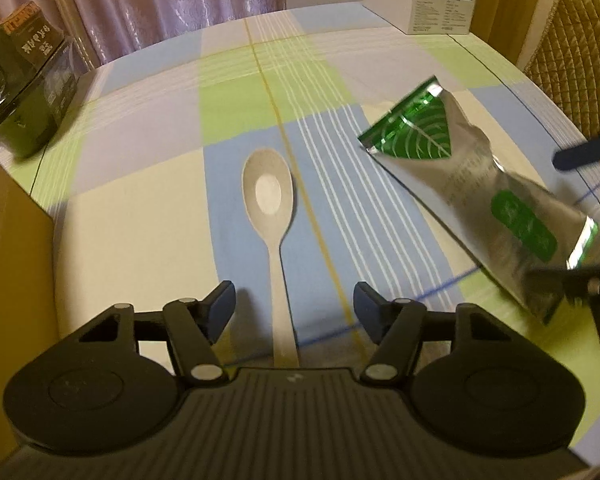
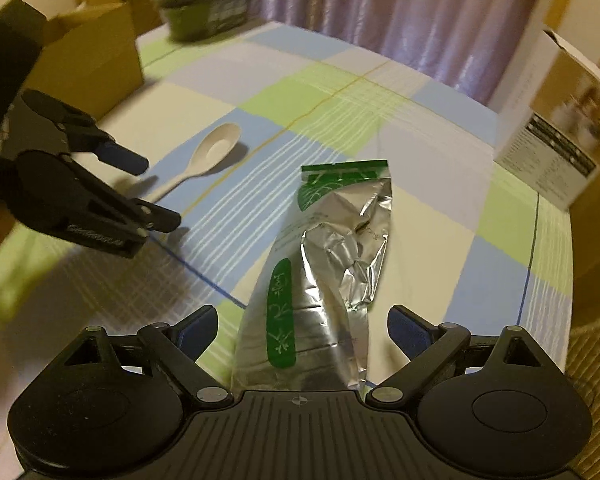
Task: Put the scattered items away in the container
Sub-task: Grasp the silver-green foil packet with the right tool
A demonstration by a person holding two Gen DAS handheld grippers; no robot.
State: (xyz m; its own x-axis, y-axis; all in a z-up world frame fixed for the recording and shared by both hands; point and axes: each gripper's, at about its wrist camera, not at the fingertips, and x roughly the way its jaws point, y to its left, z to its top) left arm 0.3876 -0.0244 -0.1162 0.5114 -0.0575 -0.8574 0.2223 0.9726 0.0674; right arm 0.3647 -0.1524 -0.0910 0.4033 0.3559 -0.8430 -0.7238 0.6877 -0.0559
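Note:
A beige spoon lies on the checked tablecloth, bowl pointing away. My left gripper stands open astride its handle, with the pads clear of it on both sides. In the right wrist view the same gripper hovers just short of the spoon. A silver and green foil pouch lies flat to the right. Its near end sits between the wide-open fingers of my right gripper, untouched. One right finger shows beside the pouch in the left wrist view. An open cardboard box stands at the left.
A dark green package sits at the back left beside the cardboard box. A white printed carton stands at the back right. A quilted chair back rises past the table's right edge. Curtains hang behind.

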